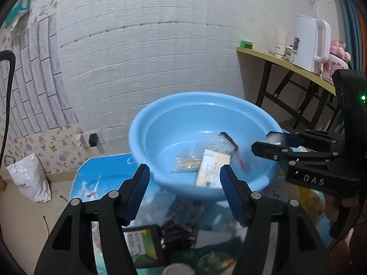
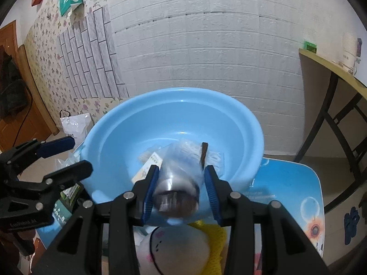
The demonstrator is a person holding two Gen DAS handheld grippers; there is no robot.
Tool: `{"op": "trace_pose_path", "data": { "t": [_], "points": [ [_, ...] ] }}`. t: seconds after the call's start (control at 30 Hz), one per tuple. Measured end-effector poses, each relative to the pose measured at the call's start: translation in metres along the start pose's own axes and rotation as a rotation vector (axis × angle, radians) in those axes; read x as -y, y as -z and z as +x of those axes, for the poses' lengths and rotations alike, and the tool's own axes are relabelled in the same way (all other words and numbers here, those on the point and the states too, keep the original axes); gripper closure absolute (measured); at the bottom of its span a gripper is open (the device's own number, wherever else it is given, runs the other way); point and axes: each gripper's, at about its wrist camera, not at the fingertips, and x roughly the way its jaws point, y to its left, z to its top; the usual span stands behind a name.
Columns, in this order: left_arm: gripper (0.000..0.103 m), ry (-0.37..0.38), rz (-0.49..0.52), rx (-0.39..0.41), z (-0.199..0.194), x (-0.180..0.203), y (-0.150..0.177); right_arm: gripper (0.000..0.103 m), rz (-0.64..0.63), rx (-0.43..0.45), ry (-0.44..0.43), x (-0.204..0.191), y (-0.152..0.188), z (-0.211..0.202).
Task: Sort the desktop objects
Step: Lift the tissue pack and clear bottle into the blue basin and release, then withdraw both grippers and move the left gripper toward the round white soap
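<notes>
A light blue basin [image 1: 174,119] [image 2: 160,119] stands on a small table with a blue printed top [image 1: 103,171] [image 2: 286,183]. Inside it lie a clear bag of thin sticks [image 1: 185,163] and a beige flat box [image 1: 212,169] [image 2: 146,167]. My left gripper [image 1: 184,183] [image 2: 81,153] hovers at the basin's near rim, open, with nothing between its pads. My right gripper [image 2: 181,192] [image 1: 261,141] sits over the basin's right rim. It is shut on a blurred clear plastic bag [image 2: 176,183] [image 1: 229,149] holding a dark round item.
Under the left gripper lie a green and white packet [image 1: 140,243] and a dark wrapper [image 1: 179,231]. A white round soft thing [image 2: 174,247] on yellow mesh [image 2: 213,233] lies below the right gripper. A white plastic bag [image 1: 29,178] stands on the floor. A kettle [image 1: 307,43] stands on a side table.
</notes>
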Motion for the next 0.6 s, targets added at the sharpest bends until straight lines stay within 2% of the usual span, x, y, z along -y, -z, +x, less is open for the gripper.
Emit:
{"op": "trace_pose_path", "data": {
  "t": [0.13,0.27,0.3,0.37,0.5,0.6],
  "points": [
    [0.039,-0.047,-0.02,0.015,-0.016,-0.014,0.012,0.061,-0.001,0.01,0.01,-0.001,0.006,-0.011],
    [0.029,-0.096,-0.061,0.034,-0.031,-0.032,0.026,0.06,0.006,0.025,0.015,-0.002,0.014,-0.026],
    [0.029,-0.101,-0.078,0.03,-0.035,-0.038,0.032,0.058,0.01,0.023,0.015,-0.003,0.016,-0.029],
    [0.029,-0.109,-0.097,0.018,-0.038,-0.046,0.039,0.046,0.025,0.022,0.007,-0.003,0.021,-0.036],
    [0.027,-0.118,-0.127,-0.009,-0.043,-0.056,0.06,0.045,0.042,0.002,0.024,-0.001,0.035,-0.045],
    [0.022,-0.117,-0.124,-0.019,-0.047,-0.057,0.073,0.045,0.052,-0.013,0.038,0.002,0.044,-0.049]
  ]
}}
